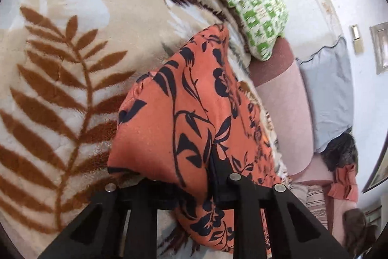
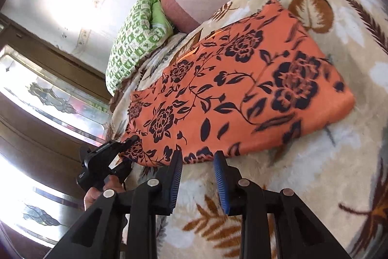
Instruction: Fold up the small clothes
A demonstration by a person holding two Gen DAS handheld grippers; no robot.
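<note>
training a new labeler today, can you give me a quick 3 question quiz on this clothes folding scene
1. True or false: the right gripper is clamped on the orange floral garment.
2. What does the left gripper grip? A) the green checked pillow B) a corner of the garment C) nothing
3. What surface does the garment lie on?

Key: 1 false, its blue pads stand apart with no cloth between them. 2 B. 3 a leaf-patterned blanket.
</note>
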